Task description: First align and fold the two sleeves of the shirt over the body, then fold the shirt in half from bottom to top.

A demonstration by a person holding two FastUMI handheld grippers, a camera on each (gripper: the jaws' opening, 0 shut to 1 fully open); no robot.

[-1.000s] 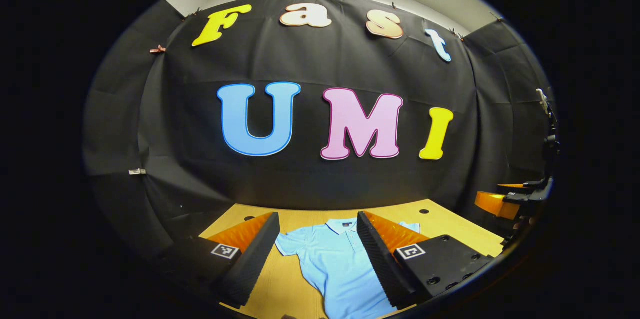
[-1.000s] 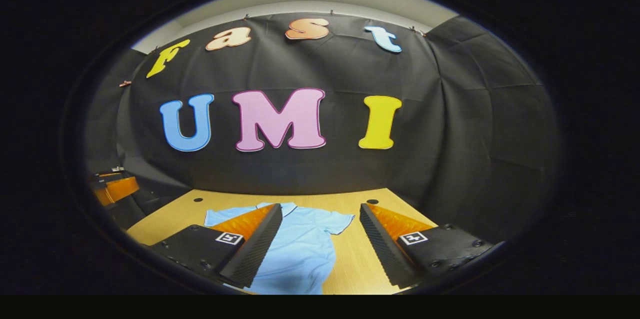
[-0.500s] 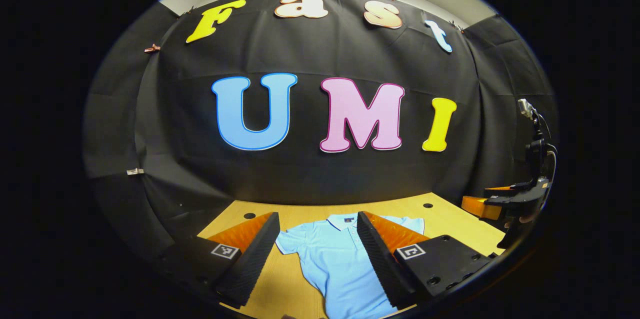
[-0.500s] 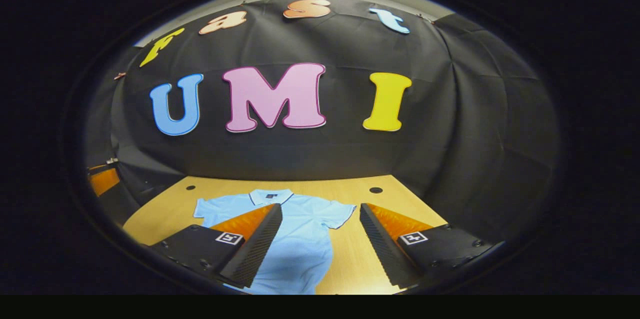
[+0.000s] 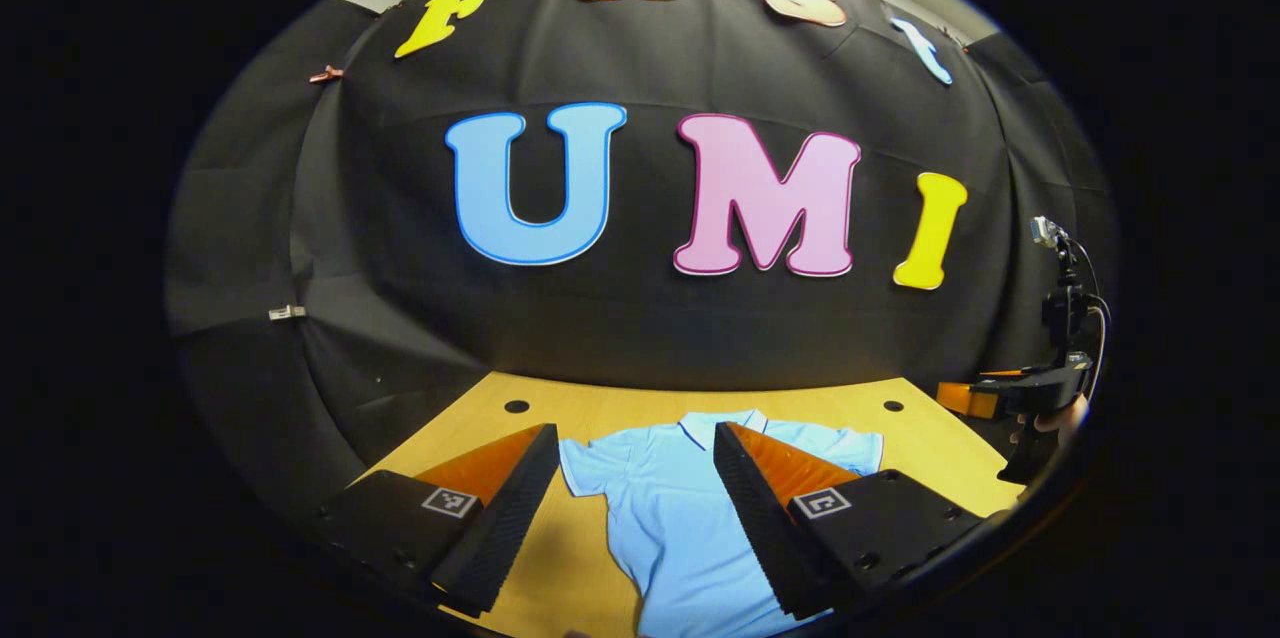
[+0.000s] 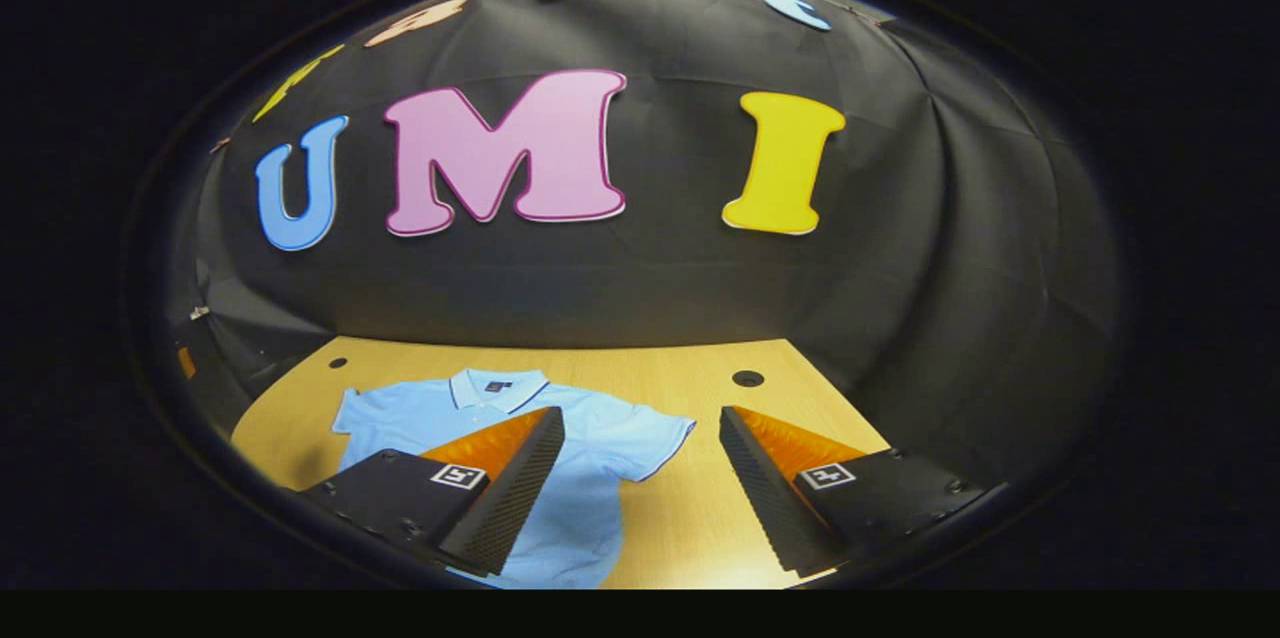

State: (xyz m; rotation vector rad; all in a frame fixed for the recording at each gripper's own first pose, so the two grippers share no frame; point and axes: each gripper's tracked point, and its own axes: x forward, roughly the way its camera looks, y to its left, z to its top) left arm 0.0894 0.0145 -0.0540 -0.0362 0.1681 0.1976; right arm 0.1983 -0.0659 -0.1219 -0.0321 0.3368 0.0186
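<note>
A light blue polo shirt (image 5: 670, 508) lies flat on the wooden table (image 5: 560, 408), collar toward the far wall and both short sleeves spread out. My left gripper (image 5: 635, 463) hangs open above the shirt's left half, holding nothing. In the right gripper view the same shirt (image 6: 590, 488) lies left of centre, its right sleeve (image 6: 650, 443) between my spread fingers. My right gripper (image 6: 640, 448) is open over that sleeve and the bare wood beside it. The right gripper (image 5: 1010, 398) also shows at the far right edge of the left gripper view, held by a hand (image 5: 1050, 418).
The wooden table (image 6: 700, 518) has small round holes (image 6: 747, 378) near its far corners. Black cloth walls close in behind and on both sides. Bare wood lies on either side of the shirt.
Both grippers have tilted downward and come forward, so the shirt and table show more fully. The right gripper's view has swung right, toward the right sleeve. Both stay open.
</note>
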